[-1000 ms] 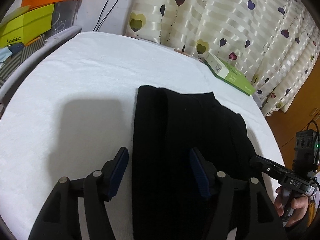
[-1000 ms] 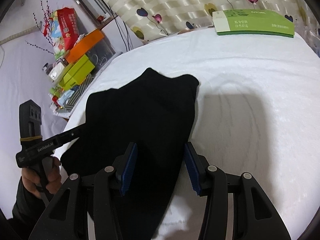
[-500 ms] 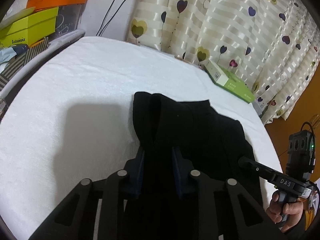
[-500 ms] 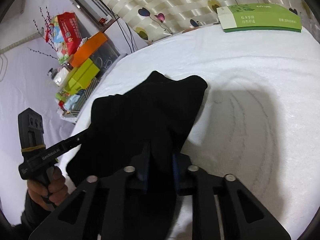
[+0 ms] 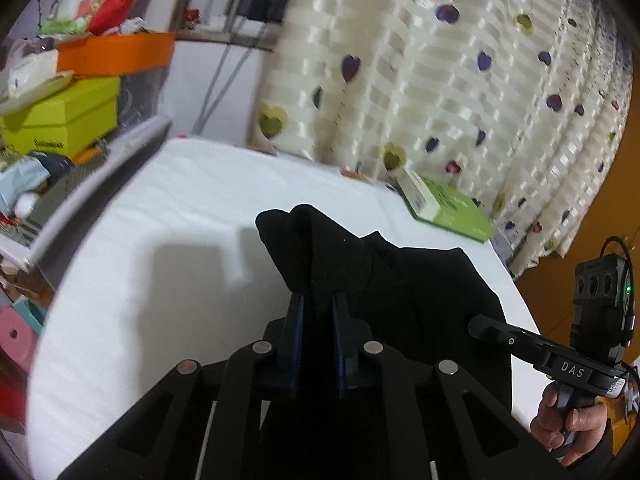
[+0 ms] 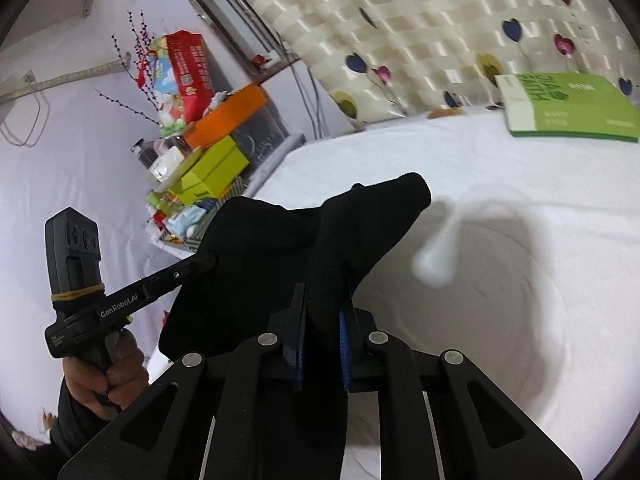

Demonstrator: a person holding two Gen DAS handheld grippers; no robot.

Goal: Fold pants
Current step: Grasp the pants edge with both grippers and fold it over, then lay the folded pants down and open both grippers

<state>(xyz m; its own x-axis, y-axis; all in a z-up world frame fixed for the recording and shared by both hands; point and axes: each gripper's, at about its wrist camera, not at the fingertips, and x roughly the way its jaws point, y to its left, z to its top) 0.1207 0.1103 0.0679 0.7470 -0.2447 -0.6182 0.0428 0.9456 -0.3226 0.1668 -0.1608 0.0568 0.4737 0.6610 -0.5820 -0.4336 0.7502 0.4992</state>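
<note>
The black pants (image 5: 400, 284) hang bunched above the white table (image 5: 160, 264), held up at their near edge. My left gripper (image 5: 318, 308) is shut on one corner of the cloth, which peaks between its blue-padded fingers. In the right wrist view the black pants (image 6: 272, 256) are lifted too, and my right gripper (image 6: 324, 312) is shut on the other corner. Each view shows the other hand-held gripper at the side: the right one (image 5: 484, 326) and the left one (image 6: 204, 260), both gripping the cloth edge. The far part of the pants droops toward the table.
A green book (image 6: 568, 108) lies at the table's far edge near the heart-patterned curtain (image 5: 440, 80). Stacked lime-green box (image 5: 64, 116) and orange box (image 5: 116, 52) with clutter stand to the left, beyond the table (image 6: 520, 280). A person's hand (image 6: 116, 372) holds each gripper handle.
Both grippers went from open around the pants edge to shut on it, then rose, lifting the near edge of the pants off the table.
</note>
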